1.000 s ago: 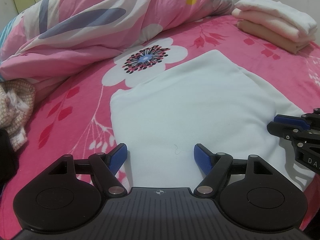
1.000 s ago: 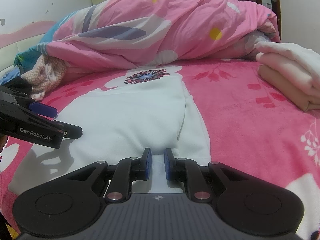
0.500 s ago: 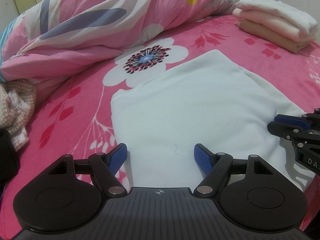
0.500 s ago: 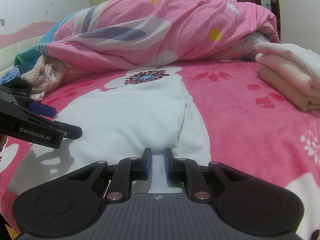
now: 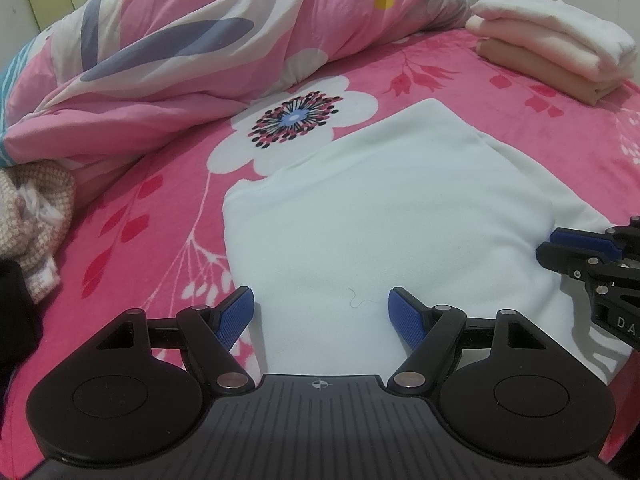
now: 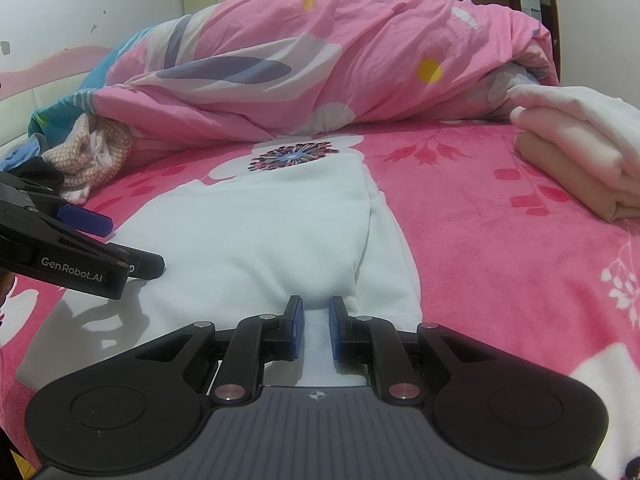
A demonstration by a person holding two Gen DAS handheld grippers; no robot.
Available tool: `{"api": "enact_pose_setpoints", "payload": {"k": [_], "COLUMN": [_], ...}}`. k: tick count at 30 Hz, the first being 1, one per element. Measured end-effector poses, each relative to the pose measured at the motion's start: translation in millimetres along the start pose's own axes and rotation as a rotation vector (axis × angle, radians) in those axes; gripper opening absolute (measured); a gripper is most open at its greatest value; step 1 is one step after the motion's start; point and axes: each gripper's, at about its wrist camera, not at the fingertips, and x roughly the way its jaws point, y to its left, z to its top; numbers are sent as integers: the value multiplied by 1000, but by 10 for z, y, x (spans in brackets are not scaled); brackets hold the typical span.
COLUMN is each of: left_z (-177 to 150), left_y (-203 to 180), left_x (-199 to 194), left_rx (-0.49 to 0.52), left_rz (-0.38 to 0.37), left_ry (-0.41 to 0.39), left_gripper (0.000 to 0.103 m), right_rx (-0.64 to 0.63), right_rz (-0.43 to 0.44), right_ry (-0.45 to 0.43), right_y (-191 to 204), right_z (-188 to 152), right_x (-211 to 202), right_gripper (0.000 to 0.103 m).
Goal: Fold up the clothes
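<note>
Nothing is shifting since a second ago: the left gripper [image 5: 322,310] is hovering spread wide over the pale white folded garment [image 5: 384,216] filling mid-frame on the pink floral bedsheet [image 5: 160,216], while the right gripper [image 6: 316,322], nearly closed, is apparently pinching its near hem, probably readying another fold.

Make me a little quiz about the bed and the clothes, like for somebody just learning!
1. True or false: the white garment lies flat on the pink bedspread.
2. How many folded pieces are in the folded stack?
3. Which gripper has wide-open jaws: left gripper or right gripper?

Key: 1 true. 2 three. 3 left; the right one's jaws stand close together, with a bit of white cloth between them.
</note>
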Motion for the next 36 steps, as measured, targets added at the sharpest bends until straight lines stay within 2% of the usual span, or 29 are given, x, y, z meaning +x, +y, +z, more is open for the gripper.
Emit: {"api": "enact_pose_setpoints", "payload": {"k": [9,14,18,22,26,36], "left_z": [-31,-80,-122,-175,-216,-299], "left_y": [-4,16,82,198,281,377], "left_x": [-10,-13,-1,34,63,88], "left_rx": [-7,-33,-95,-193,-246,-355], "left_rz": [4,9,-11,-66,-115,-163], "left_ry": [-15,-33,-28,-11,-8,-2], "left_gripper": [77,86,96,101,102,103], "right_rx": [6,9,10,13,17,53], "right_rz": [4,5,7,8,6,3], "right_ry": [-7,-15,-21,-24,-25,-16], "right_y": [-15,-12,-29,-40,-33,-57], "right_z": [-18,-34,-43,-45,-51,-40], "right_x": [-4,-8,-5,-1,-2,-3], "right_gripper": [14,14,14,14,14,14]}}
